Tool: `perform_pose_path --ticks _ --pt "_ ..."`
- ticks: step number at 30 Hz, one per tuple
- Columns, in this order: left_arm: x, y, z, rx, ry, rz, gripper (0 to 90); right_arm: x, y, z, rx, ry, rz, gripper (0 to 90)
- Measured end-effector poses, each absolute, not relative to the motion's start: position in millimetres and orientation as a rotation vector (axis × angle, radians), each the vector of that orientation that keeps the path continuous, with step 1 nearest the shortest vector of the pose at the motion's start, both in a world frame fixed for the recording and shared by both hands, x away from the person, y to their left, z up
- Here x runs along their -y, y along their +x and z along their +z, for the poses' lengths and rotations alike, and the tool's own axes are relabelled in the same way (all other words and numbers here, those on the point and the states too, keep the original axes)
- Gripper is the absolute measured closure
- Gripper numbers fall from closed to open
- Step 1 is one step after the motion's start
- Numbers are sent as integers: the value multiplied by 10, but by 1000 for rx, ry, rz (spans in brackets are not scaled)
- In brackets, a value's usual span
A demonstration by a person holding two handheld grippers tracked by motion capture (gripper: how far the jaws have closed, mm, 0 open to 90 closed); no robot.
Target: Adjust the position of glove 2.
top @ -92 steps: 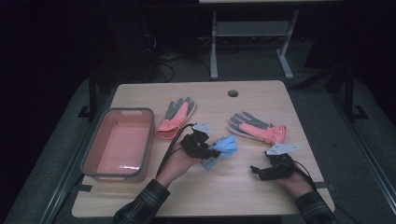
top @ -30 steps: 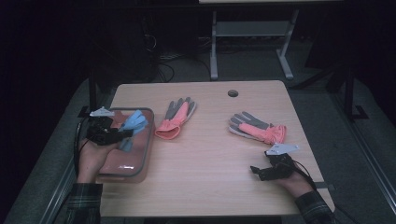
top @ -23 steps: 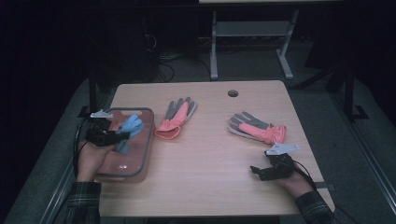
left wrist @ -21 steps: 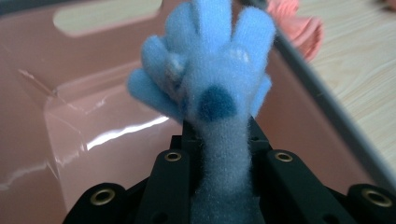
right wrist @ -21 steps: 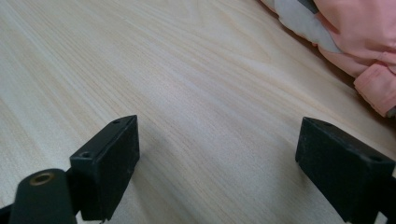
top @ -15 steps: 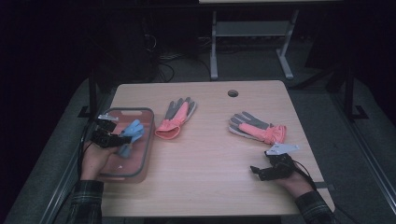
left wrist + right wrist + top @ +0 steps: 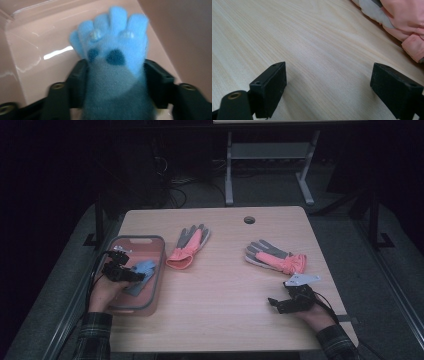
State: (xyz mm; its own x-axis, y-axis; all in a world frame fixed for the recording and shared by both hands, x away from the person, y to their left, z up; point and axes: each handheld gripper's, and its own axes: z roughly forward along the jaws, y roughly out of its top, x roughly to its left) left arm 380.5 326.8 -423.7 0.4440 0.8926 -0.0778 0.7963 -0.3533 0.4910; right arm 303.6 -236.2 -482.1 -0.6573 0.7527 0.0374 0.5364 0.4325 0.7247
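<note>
A blue glove (image 7: 142, 270) hangs inside the pink tray (image 7: 137, 238) at the table's left edge. My left gripper (image 7: 131, 274) is shut on it. In the left gripper view the blue glove (image 7: 112, 50) lies between the two black jaws of the left gripper (image 7: 116, 72), its fingers pointing away, with the pink tray's floor (image 7: 37, 42) just behind. My right gripper (image 7: 274, 302) rests open on the wood at the front right. The right gripper view has that gripper (image 7: 328, 82) with its jaws wide apart over bare table.
Two pink-and-grey gloves lie on the wooden table (image 7: 225, 295): one (image 7: 190, 245) beside the tray, one (image 7: 275, 257) just beyond my right gripper, its cuff (image 7: 407, 22) at the right gripper view's top right. A cable hole (image 7: 249, 219) sits near the far edge.
My left gripper carried the blue glove from the table's middle leftward over the tray, then lowered it into the tray. The right gripper stayed still.
</note>
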Motion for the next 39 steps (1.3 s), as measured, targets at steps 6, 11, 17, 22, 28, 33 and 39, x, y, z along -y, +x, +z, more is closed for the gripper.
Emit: perform_pose_path --ticks 6,11,17,22,28,33,39 --pt "-3294 3792 -4182 -1424 2199 303 163 2362 3036 -4821 -2397 1113 1054 135" --pt "-3267 3769 -4091 -1400 2184 340 138 2362 3036 -4821 -2397 1113 1054 135" --pt "-3098 3715 -3916 -1316 2158 336 139 2362 3036 -4821 -2397 1114 1054 135" --pt "-2890 3675 -3803 -1227 2145 308 139 2362 3036 -4821 -2397 1113 1053 130" --pt "-2600 3629 -3743 -1130 2142 265 140 2356 3055 -4822 -2394 1133 1032 90" --pt "-2314 3577 -3724 -1070 2152 251 141 2355 3057 -4802 -2405 1128 1017 160" --pt "-2010 3510 -3731 -1015 2166 231 142 2374 3069 -4719 -2452 1143 1007 337"
